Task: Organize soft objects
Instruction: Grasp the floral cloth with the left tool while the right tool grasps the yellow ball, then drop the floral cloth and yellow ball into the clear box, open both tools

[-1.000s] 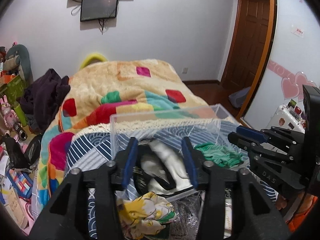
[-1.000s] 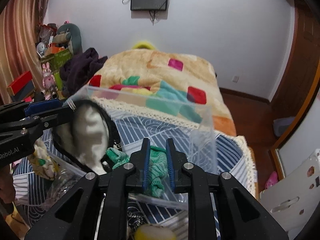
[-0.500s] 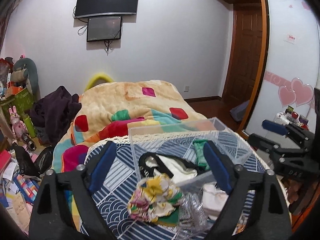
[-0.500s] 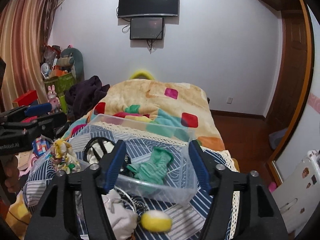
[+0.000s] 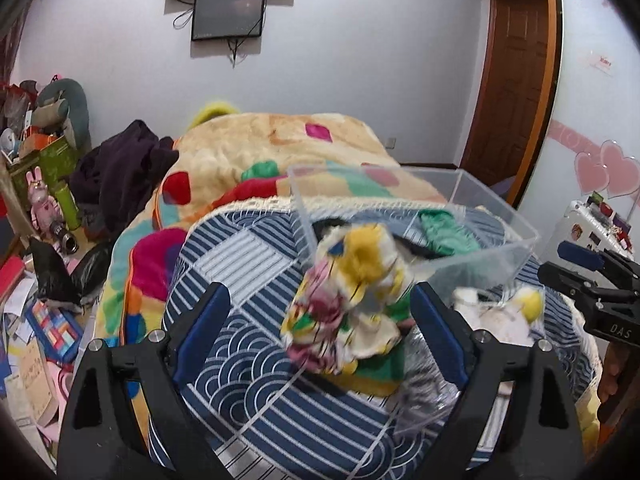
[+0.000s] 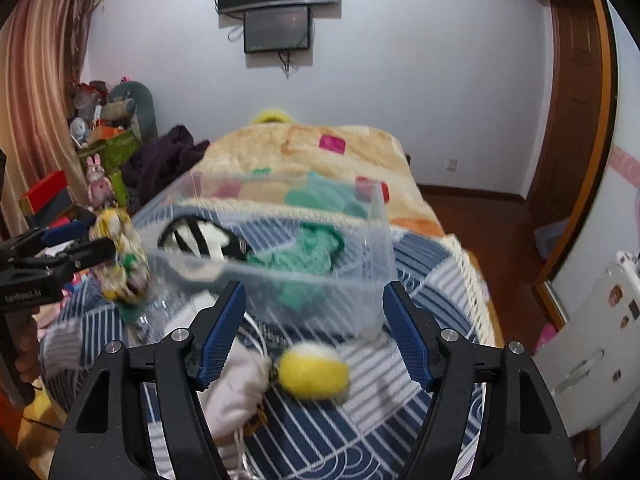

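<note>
A clear plastic bin (image 5: 472,216) (image 6: 372,240) stands on the blue patterned cloth (image 5: 240,264). In it lie a green cloth (image 6: 312,252) (image 5: 444,232) and a black-and-white piece (image 6: 208,240). My left gripper (image 5: 320,332) is open, its jaws either side of a floral yellow cloth bundle (image 5: 352,300) (image 6: 120,256) in front of the bin. My right gripper (image 6: 314,334) is open above a yellow ball (image 6: 312,372) (image 5: 528,304) and a white cloth (image 6: 236,392).
A bed with a patchwork blanket (image 5: 264,152) lies behind the bin. A dark garment (image 5: 124,168) and a heap of toys (image 5: 44,160) are at the left. A wooden door (image 5: 516,80) is at the right. A white appliance (image 6: 592,336) stands at far right.
Both grippers opened and drew back from the bin, leaving the black-and-white piece and the green cloth inside. The left gripper now straddles the floral bundle.
</note>
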Motion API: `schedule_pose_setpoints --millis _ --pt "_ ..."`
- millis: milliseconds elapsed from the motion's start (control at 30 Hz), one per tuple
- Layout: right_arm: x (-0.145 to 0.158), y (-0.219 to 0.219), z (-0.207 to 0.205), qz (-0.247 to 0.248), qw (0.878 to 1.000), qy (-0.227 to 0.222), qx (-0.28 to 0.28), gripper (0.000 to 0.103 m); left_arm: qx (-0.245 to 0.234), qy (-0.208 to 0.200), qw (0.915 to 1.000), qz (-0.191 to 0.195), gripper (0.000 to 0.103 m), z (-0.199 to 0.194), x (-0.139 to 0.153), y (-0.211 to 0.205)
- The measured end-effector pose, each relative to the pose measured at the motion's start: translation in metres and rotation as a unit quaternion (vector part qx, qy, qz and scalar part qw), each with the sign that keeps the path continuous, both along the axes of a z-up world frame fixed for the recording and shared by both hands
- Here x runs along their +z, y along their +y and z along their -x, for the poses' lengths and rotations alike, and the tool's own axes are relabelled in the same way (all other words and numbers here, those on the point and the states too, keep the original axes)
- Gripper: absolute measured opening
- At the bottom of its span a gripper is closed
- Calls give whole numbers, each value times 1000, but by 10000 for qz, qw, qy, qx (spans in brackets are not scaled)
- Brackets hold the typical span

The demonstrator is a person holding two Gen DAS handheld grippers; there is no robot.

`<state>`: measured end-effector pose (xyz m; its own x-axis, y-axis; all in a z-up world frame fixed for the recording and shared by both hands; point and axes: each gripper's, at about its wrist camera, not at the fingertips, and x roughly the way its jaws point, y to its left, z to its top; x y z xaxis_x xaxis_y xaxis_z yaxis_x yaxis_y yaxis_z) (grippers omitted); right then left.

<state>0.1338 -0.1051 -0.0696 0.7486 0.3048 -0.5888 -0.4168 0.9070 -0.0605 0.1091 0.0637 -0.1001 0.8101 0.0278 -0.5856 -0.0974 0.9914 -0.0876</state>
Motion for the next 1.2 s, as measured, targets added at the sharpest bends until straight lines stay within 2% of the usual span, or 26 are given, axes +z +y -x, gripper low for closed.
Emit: schedule_pose_setpoints --millis 200,233,300,367,400,467,500,533,667,767,1200 --pt "-27 -11 1 16 9991 416 -123 68 -29 112 9998 131 92 -1 -14 1" --pt "-30 -14 1 4 9989 449 -163 68 -28 133 9998 169 88 -1 -16 1" --pt "-37 -19 0 -56 9980 594 -205 68 -44 201 9994 264 77 -3 -20 2" --pt "-41 -22 0 -139 9972 705 -195 67 -92 264 9990 361 61 -4 -24 2" --pt "-42 -23 0 -176 9970 736 -180 61 -110 278 9988 385 57 -4 -25 1" --pt "-43 -24 0 -235 9962 828 -117 49 -141 284 9987 387 40 -3 -25 0" --pt "-43 -23 0 -267 9960 855 -71 43 -163 291 9987 381 38 -2 -25 -1" --pt "-43 -23 1 -318 9956 877 -17 42 -177 278 9987 386 33 0 -25 -1" --pt "-37 -23 9 -295 9971 699 -38 41 -185 222 9983 506 17 5 -21 3" --pt "-27 -26 14 -397 9977 553 -40 40 -173 119 9982 563 13 11 -14 6" --pt "19 -21 19 -589 9982 -131 10 40 -316 -542 9971 425 12 22 40 -4"
